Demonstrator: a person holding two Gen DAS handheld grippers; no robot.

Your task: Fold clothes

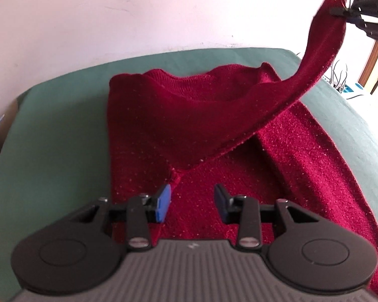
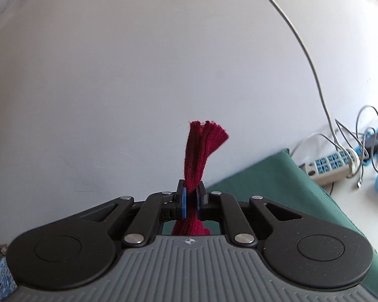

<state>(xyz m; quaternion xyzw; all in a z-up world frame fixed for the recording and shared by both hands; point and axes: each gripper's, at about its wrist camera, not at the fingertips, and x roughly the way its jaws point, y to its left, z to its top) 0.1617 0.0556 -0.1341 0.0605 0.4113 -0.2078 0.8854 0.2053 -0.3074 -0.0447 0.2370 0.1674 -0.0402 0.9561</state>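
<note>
On the green-covered counter our red sweater lies flat, one side already folded in; our right hand-held gripper clamps the raised sleeve cuff, the left hand-held gripper hovers open above the sweater. We judge the sleeve fold and later folds remain.

One red sweater, two hand-held grippers (left, right), one power strip.

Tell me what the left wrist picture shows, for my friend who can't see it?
A red sweater lies on a green cloth, and the right claw pinches its sleeve end up in the air at top right. The left claw hangs open just above the sweater, holding nothing.
</note>
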